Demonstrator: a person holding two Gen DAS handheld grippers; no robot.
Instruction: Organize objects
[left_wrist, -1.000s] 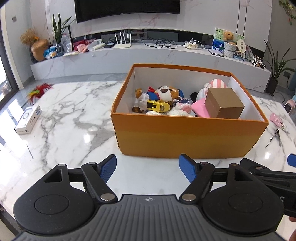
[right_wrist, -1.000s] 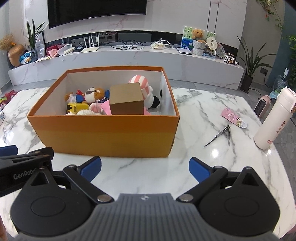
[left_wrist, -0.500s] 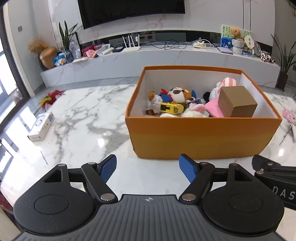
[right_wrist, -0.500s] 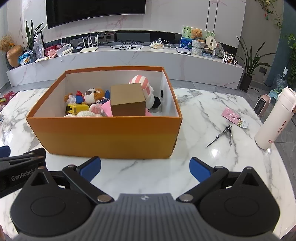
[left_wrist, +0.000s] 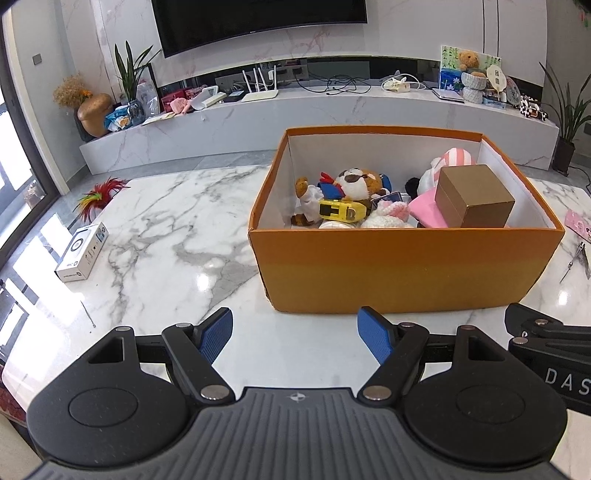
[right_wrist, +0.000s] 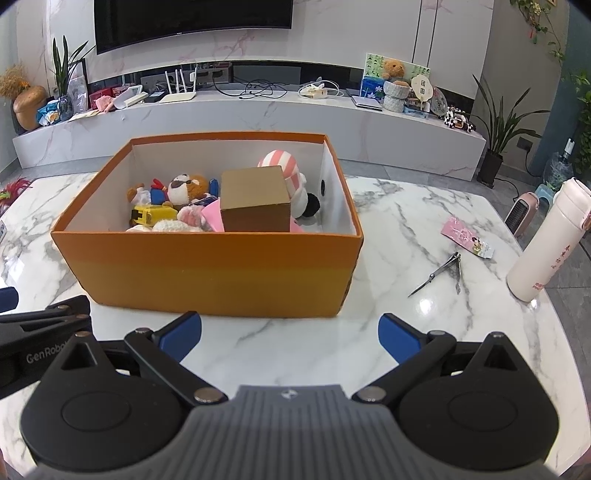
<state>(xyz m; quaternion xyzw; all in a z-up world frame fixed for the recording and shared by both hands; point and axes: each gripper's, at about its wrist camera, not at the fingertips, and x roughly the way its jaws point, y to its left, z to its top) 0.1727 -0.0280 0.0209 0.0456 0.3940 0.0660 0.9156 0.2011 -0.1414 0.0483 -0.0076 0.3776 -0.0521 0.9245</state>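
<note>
Left gripper (left_wrist: 294, 332): jaws apart, nothing between the blue pads; held over the near edge of the table (left_wrist: 177, 236), just short of the box's near left corner.
Right gripper (right_wrist: 290, 334): jaws apart, holding nothing; held over the near edge in front of the box's near wall. Its outer body shows at the right edge of the left wrist view, cut off by the frame.
Box (right_wrist: 207, 266): orange, open-topped, white inside; stands on the table's middle, apart from both grippers.
Box contents: a brown cardboard cube (right_wrist: 255, 199) rests on a pink item (left_wrist: 428, 208) toward the right end; a yellow toy car (left_wrist: 341, 211), a plush bear with sunglasses (left_wrist: 356, 181) and a pink-and-white striped plush (right_wrist: 282, 168) lie beside it. The near wall hides the lower parts of all contents; the box floor cannot be seen.
White carton (left_wrist: 81, 252): lies flat near the table's left edge, well apart from the box.
Feather toy (left_wrist: 99, 194): at the far left corner; partly blurred.
Metal clippers (right_wrist: 439, 273): on the table right of the box; exact type hard to make out.
Pink packet (right_wrist: 467, 236): just beyond the clippers.
White bottle (right_wrist: 546, 240): upright at the table's right edge.
</note>
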